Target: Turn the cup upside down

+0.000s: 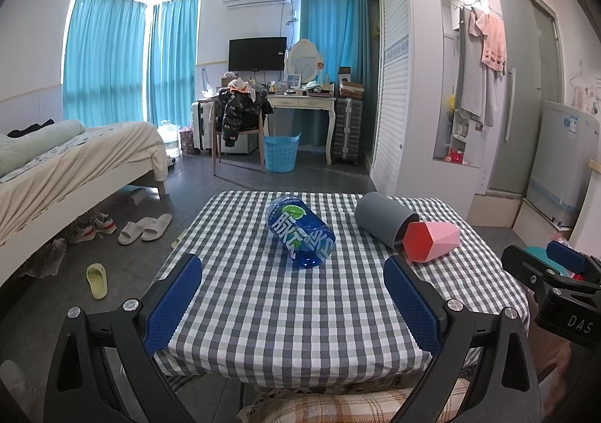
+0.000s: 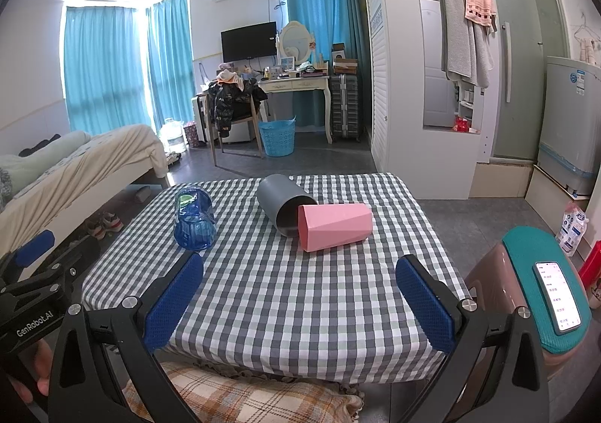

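Three cups lie on their sides on the checked tablecloth (image 1: 285,302): a clear blue cup (image 1: 300,231) with a printed label, a grey cup (image 1: 383,218) and a pink faceted cup (image 1: 432,240) whose mouth end touches the grey cup's mouth. They also show in the right wrist view: the blue cup (image 2: 194,217), the grey cup (image 2: 285,207) and the pink cup (image 2: 334,225). My left gripper (image 1: 293,299) is open and empty near the table's front edge, short of the blue cup. My right gripper (image 2: 298,299) is open and empty, short of the pink cup.
A stool with a teal top (image 2: 541,280) carrying a phone (image 2: 557,297) stands right of the table. A plaid cushion (image 2: 240,396) lies below the front edge. A bed (image 1: 75,163), slippers (image 1: 144,227) and shoes are on the left.
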